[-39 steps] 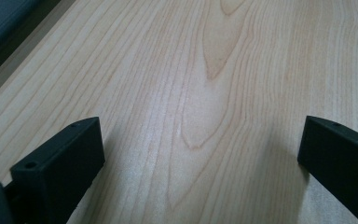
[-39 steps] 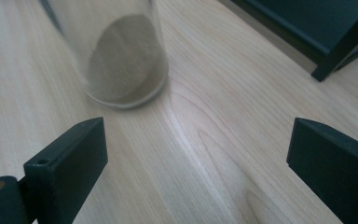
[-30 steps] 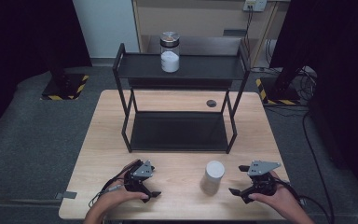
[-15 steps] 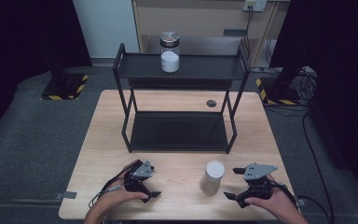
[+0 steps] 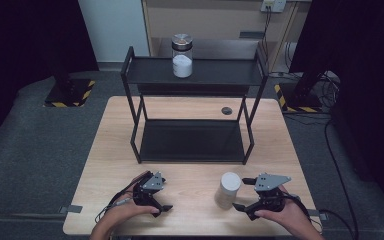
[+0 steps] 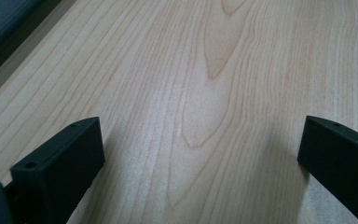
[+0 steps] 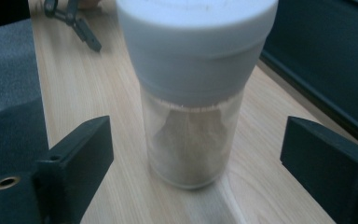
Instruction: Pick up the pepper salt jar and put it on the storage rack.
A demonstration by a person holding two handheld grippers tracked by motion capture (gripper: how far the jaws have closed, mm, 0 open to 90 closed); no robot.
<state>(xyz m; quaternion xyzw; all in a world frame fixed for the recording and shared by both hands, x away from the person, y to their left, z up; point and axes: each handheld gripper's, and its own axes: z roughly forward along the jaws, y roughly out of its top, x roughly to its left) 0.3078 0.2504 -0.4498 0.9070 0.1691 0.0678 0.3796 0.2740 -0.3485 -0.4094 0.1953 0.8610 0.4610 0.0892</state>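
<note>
A clear jar with a white lid and pale powder inside stands upright near the table's front edge. My right gripper is just to its right, pointing at it. In the right gripper view the jar stands between the two black jaws, with a gap on each side. The jaws have just been closing and the pads do not touch the glass. My left gripper rests at the front left of the table. Its jaws stand wide apart over bare wood. It also appears far off as the left gripper in the right gripper view.
A black two-level rack stands on the far half of the wooden table. A glass jar with a metal lid holding white powder sits on its top shelf. A small dark disc lies behind the rack.
My right gripper has shifted a little left, bringing its jaws around the white-lidded jar. The left gripper and the jar have stayed put.
</note>
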